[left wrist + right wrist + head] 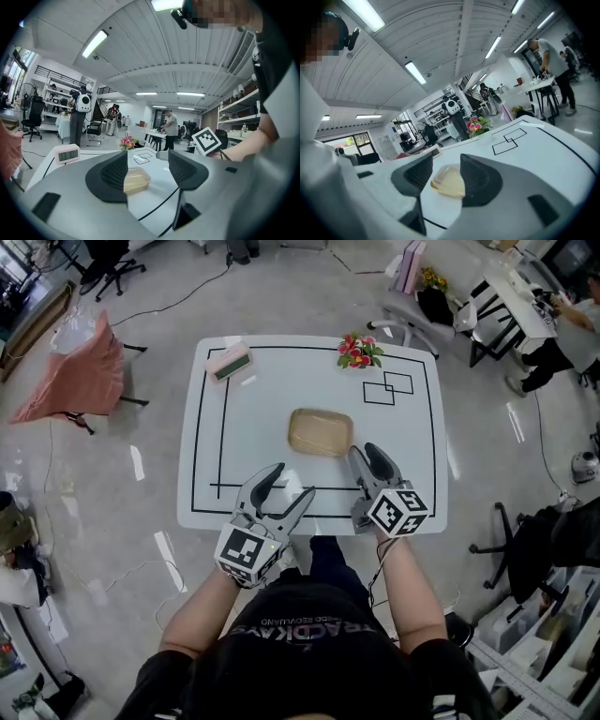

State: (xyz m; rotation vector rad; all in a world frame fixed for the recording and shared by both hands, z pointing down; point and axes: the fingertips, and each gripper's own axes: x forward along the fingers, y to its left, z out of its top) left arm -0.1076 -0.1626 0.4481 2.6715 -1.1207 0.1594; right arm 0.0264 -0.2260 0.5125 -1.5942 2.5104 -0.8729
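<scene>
A: What are the grippers doing?
B: The left gripper [293,482] has its jaws wide apart and holds nothing. The right gripper [365,450] is spread and empty too.
A: Where's the tray?
B: One tan tray [321,431] lies just ahead of both, mid white table [262,418], well away from every edge. The right tips may touch its corner, but that's hard to tell.
A: Anything else?
B: One clock [232,362] and one bunch of flowers [359,351] sit by the far edge.
</scene>
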